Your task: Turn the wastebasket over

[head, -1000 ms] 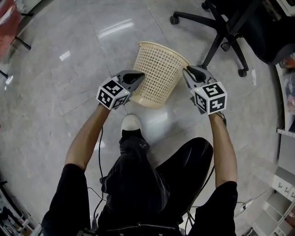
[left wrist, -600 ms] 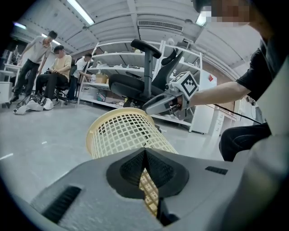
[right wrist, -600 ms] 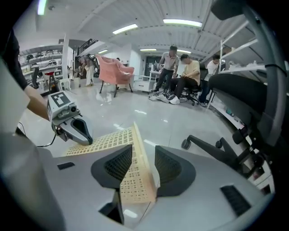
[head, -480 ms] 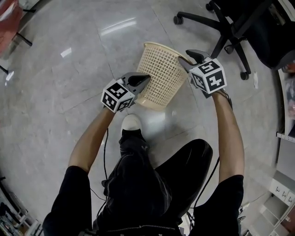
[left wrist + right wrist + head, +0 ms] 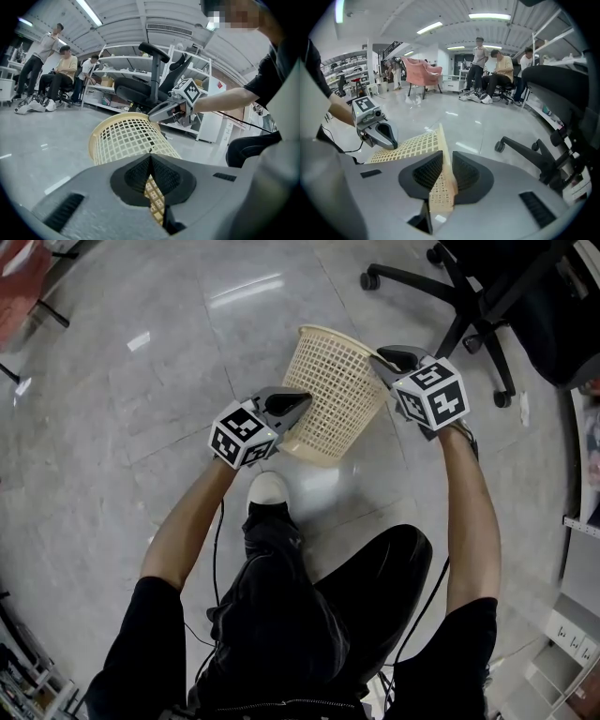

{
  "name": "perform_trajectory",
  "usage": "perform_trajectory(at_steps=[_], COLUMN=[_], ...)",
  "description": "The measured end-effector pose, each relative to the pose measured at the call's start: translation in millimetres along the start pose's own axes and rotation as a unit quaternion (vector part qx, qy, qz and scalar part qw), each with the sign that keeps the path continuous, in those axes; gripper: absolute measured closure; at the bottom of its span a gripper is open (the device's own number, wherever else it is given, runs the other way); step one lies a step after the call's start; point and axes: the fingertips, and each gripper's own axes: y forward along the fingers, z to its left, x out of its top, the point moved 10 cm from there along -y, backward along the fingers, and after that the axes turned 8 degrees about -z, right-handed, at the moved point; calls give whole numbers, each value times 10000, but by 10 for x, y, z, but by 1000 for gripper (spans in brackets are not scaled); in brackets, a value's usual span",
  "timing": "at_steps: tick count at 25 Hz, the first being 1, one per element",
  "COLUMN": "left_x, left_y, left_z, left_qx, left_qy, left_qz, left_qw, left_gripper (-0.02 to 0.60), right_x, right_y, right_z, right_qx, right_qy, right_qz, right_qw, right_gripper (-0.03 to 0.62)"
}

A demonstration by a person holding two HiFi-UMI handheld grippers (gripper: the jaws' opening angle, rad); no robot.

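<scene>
The cream lattice wastebasket (image 5: 333, 395) is tilted on the floor, its open mouth facing up and away from me. My left gripper (image 5: 305, 401) is shut, its tips resting against the basket's lower side wall (image 5: 126, 138). My right gripper (image 5: 380, 357) is at the top right of the rim. In the right gripper view the rim wall (image 5: 440, 154) stands between the pads; the jaws have just been closing and now pinch it. Each gripper shows in the other's view: the right gripper (image 5: 161, 110) above the rim, the left gripper (image 5: 379, 133) beside the lattice.
A black office chair (image 5: 487, 306) with castors stands close behind the basket on the right. My white shoe (image 5: 267, 491) is just below the basket. Several people (image 5: 497, 75) sit farther off, near a pink armchair (image 5: 419, 70) and metal shelves (image 5: 131, 75).
The right gripper has moved up from the basket's side to its rim and closed there. The basket has shifted slightly toward the upper right. The left gripper has hardly moved.
</scene>
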Motion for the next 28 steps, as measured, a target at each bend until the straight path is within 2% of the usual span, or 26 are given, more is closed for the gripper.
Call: perform_trajectory(at_steps=[5,11,20,24,28], left_x=[7,37,53,78,-18], left_y=[-63,-80,-104,-78,-22], left_z=[67,69,86,75,41], left_qx=[89,135,158,26,-108], left_qy=[-73,32,94,174,91], left_qz=[-139,-75,7,91,315], left_qw=[9998,9999,9998,9998,9994], left_gripper=[578,578,578,577,577], right_x=[55,106,182,316,485], right_y=[-3,-23,-28,-103,-222], right_z=[-22,57,120,42,-78], right_qx=[190,38,-42,-334,-747], right_qy=[129,-461,-752,-991,-1117], right_qz=[-18,136,111,63,-75], right_qw=[9997,9988,9971,9945,9909], right_gripper=[537,556,563,563,562])
